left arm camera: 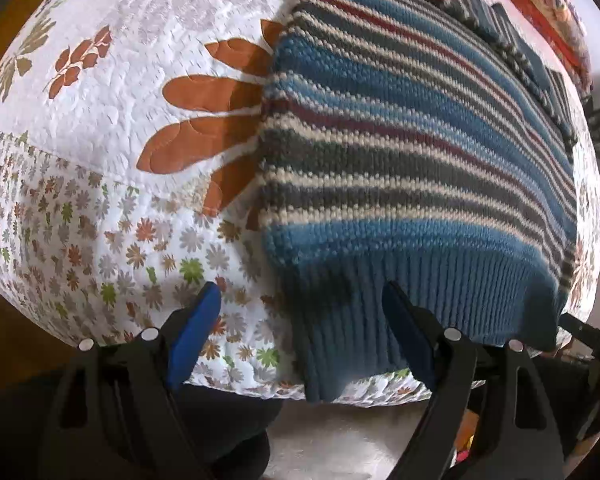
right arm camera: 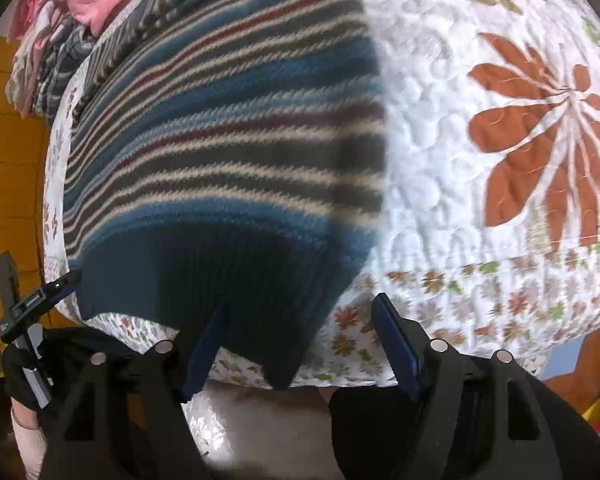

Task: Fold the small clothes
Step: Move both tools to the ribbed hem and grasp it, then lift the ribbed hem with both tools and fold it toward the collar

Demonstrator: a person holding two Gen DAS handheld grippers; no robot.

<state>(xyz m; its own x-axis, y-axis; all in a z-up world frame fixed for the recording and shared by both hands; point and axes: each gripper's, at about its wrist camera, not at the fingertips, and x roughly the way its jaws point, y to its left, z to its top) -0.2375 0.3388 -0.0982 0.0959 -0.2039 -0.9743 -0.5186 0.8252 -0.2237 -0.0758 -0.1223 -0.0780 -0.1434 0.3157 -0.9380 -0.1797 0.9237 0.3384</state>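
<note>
Striped knit sweater (left arm camera: 412, 152) lies flat on floral quilt (left arm camera: 100, 120) of bed; pile of other clothes (right arm camera: 60, 20) at far edge beyond it. Left tool (left arm camera: 300, 312) w/ jaws spread, straddling sweater's ribbed hem at near-left corner. Right tool (right arm camera: 300, 320) likewise spread over hem's near-right corner, nothing pinched.

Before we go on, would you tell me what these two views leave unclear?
- Sweater neckline: cut off at the top edge, left wrist view.
- Sweater stripes: motion-blurred, right wrist view.
- Clothes pile: squeezed into the corner, separate items unreadable.
- Floor under the quilt: blocked by the left tongs and right tongs.
</note>
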